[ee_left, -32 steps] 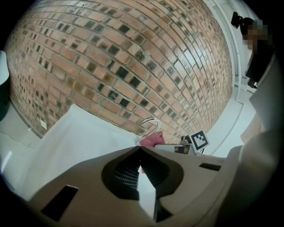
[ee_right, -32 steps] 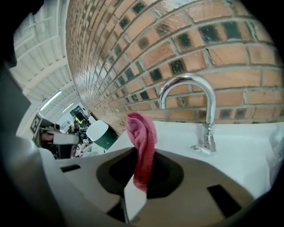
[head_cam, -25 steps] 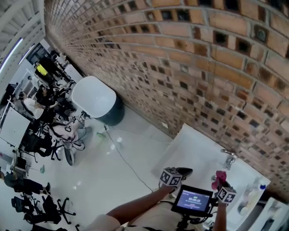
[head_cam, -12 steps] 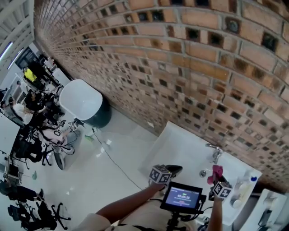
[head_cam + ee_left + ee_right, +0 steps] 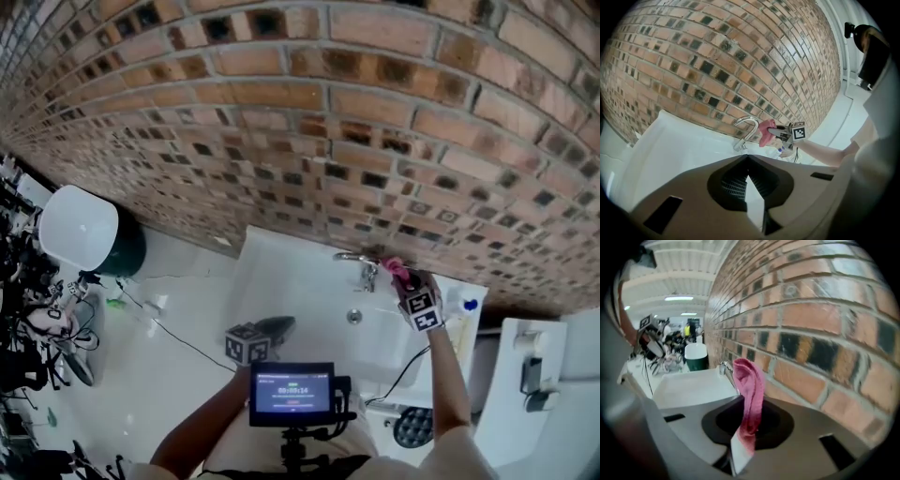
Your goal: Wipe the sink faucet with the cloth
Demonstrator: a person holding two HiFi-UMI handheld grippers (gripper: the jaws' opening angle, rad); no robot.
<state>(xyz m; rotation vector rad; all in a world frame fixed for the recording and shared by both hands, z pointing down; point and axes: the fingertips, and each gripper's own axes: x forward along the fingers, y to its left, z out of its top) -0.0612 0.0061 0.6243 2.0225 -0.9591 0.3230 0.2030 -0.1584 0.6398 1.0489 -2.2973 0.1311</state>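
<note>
The right gripper (image 5: 405, 279) pinches the pink cloth (image 5: 750, 394) beside the faucet (image 5: 361, 267) at the sink's (image 5: 281, 272) back edge. The left gripper (image 5: 279, 325) is clenched and empty.

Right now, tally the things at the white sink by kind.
Curved chrome faucet: 1
Pink cloth: 1
Blue-capped bottle: 1
Handheld two-jaw grippers: 2 (left gripper, right gripper)
Total: 5

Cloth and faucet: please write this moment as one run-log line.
right tongs: shut on cloth | cloth: beside faucet | left tongs: shut, empty
</note>
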